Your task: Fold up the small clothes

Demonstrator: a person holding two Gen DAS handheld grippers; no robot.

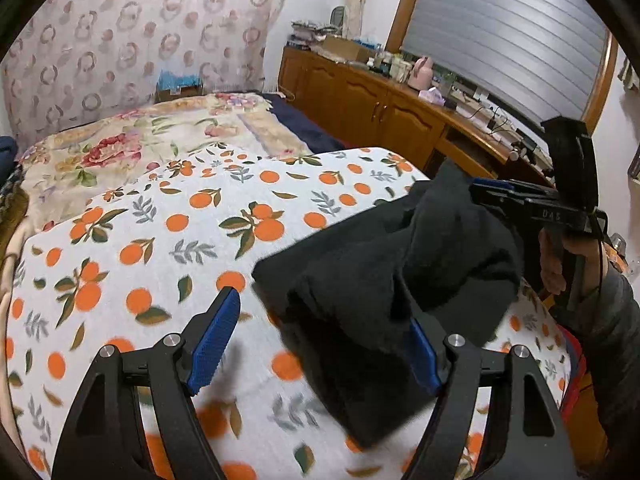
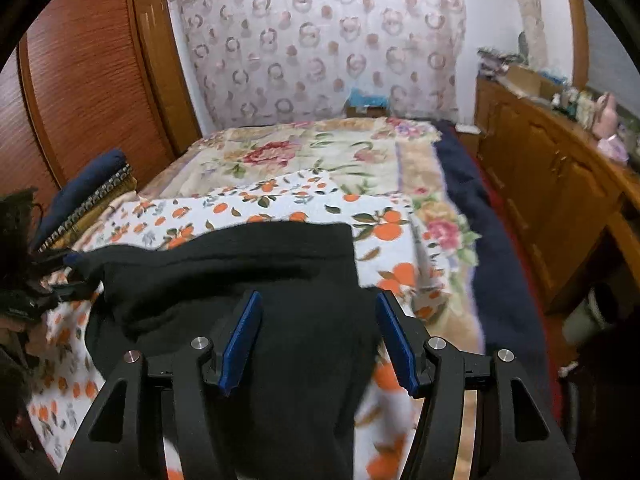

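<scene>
Black knit garment [image 1: 384, 264] lies rumpled, partly folded, on orange-print cloth [image 1: 160, 216] atop bed.

The black garment [image 1: 384, 272] drapes over the left gripper's [image 1: 320, 344] right-hand pad, hiding most of it; whether cloth and pad touch cannot be told; the garment's lower fold – toward 6 o'clock – smears into motion blur. In the right wrist view the same cloth runs off the bottom edge and covers the orange-print blanket [image 2: 384, 252] beneath. The right gripper [image 1: 486, 188] shows side-on at 3 o'clock, fingertips against the dark cloth, their gap unreadable; the hand [image 1: 560, 260] holding it is half hidden behind the handle. Items on the wooden cabinet [image 1: 360, 96] are too small to name.
</scene>
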